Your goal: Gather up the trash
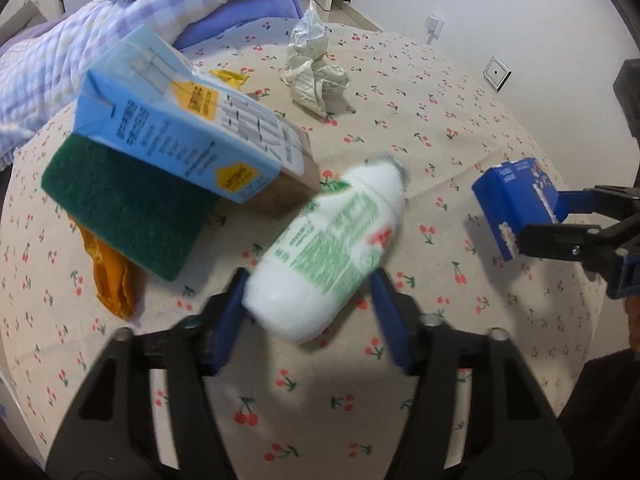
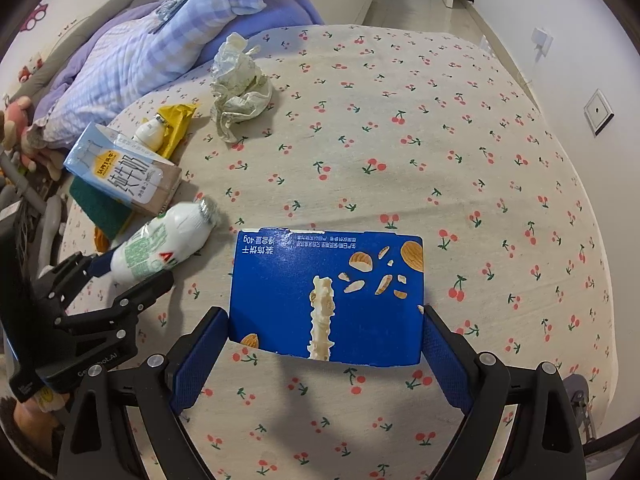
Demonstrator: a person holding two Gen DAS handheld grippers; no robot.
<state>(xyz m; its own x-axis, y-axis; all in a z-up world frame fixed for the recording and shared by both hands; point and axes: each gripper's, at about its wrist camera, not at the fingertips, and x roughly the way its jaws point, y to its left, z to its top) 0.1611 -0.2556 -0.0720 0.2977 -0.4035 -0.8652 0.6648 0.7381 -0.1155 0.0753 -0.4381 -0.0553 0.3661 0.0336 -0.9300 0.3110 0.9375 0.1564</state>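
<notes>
A white plastic bottle with a green label lies tilted on the cherry-print tablecloth. My left gripper has its blue pads on both sides of the bottle's lower half. In the right wrist view the same bottle sits between the left gripper's fingers. My right gripper is shut on a flat blue snack box, one pad against each side edge. In the left wrist view the blue box hangs a little above the cloth in the right gripper.
A light-blue milk carton leans on a green sponge, with an orange wrapper under it. Crumpled paper lies further back. A small white bottle rests on a yellow wrapper. A purple quilt borders the far left.
</notes>
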